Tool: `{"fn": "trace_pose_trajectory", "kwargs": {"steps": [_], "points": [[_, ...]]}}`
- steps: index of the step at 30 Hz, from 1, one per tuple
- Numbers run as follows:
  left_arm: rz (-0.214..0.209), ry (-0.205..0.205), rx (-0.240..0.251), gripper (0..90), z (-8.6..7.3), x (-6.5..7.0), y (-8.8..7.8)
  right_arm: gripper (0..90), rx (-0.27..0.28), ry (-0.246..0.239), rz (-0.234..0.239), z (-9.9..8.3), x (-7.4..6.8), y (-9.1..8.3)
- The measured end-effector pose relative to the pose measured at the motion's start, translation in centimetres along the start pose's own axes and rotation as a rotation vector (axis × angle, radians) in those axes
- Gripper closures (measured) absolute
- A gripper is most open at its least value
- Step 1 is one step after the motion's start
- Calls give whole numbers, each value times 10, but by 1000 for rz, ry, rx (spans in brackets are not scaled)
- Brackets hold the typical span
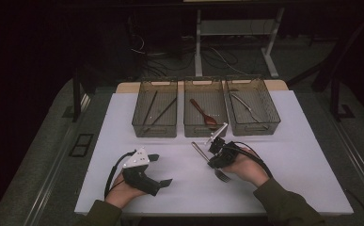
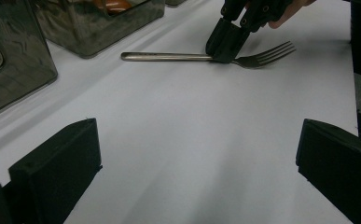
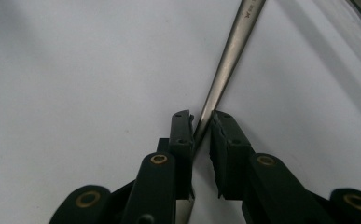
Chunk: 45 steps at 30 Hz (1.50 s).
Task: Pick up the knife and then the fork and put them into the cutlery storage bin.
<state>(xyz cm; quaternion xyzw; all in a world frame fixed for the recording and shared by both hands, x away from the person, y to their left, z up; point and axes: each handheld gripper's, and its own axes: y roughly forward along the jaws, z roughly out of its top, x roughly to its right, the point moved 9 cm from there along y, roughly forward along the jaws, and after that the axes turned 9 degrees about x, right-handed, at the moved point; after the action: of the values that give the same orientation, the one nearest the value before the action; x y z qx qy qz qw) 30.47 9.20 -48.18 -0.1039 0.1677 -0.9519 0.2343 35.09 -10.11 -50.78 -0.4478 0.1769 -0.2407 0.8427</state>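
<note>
My right tongs (image 3: 201, 122) had their jaws drawn narrow around the neck of the metal fork (image 3: 229, 60), the handle running away from the tips toward the upper right of the right gripper view; both pads sat against the metal there, so I was gripping it. In the high view the fork (image 1: 199, 151) lay flat on the white table (image 1: 292, 155), just right of centre, handle pointing to the upper left and tines toward the lower right, with my right tongs (image 1: 216, 157) across its middle. From the left gripper view the same fork (image 2: 169, 57) crossed the upper part of the frame, tines to the right, pinched by the far tongs (image 2: 225, 46). My left tongs (image 1: 158, 169) rested at the lower left of the high view, jaws spread wide with nothing but bare table between them, well apart from the fork. Three dark see-through bins stood in a row across the upper middle of the table: the left bin (image 1: 155, 127) held dark chopsticks (image 1: 161, 110), the middle bin (image 1: 204, 128) a brown wooden spoon (image 1: 203, 113), and the right bin (image 1: 255, 125) a piece of silver cutlery (image 1: 245, 106) I could not tell apart further. The fork's handle tip lay near the front wall of the middle bin.
</note>
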Motion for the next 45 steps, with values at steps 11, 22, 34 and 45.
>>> {"fn": "trace_pose_trajectory", "kwargs": {"steps": [11,22,34,45], "points": [[-1,-1,-2,0,0,0,0,764,-100,17,-40,4,-2,3],[-2,-1,0,0,0,0,1,835,-122,-22,-53,5,-1,4],[-2,2,0,0,0,0,-1,837,-9,-22,21,4,7,-5],[-2,2,0,0,0,-1,-1,836,68,12,33,1,20,-22]]}}
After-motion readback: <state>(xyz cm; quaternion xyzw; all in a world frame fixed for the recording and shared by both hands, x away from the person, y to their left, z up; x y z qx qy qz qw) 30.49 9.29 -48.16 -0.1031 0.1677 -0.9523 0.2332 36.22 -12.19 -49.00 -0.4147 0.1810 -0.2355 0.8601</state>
